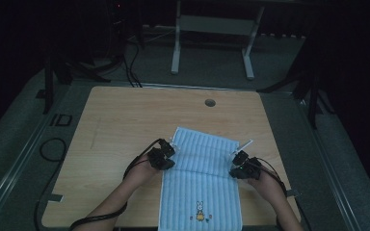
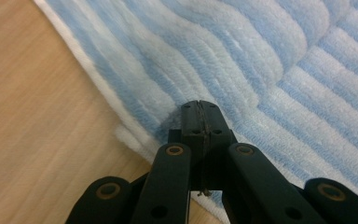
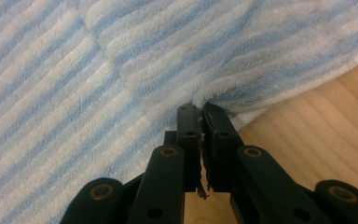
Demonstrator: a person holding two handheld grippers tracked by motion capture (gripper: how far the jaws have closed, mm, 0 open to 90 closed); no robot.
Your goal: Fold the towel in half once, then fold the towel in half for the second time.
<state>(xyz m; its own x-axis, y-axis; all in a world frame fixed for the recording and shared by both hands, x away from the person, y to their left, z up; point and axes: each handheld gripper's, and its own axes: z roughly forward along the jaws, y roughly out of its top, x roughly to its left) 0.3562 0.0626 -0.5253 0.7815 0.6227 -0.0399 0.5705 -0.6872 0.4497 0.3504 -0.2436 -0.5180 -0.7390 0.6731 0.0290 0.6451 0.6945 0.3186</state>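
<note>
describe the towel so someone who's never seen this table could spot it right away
On the wooden table, look at the near middle, between the left gripper and the right gripper. The towel lies there, its far part folded over. It is ribbed with pale blue and white stripes and has a small rabbit picture near its near edge.

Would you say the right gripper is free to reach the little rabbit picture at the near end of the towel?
Probably not yet: the right gripper looks shut on the towel edge, though bare cloth leads to the rabbit picture.

Blue striped towel [image 1: 200, 180] on wooden table [image 1: 120, 125]; left gripper [image 1: 163, 155], right gripper [image 1: 243, 165] at its side edges.
</note>
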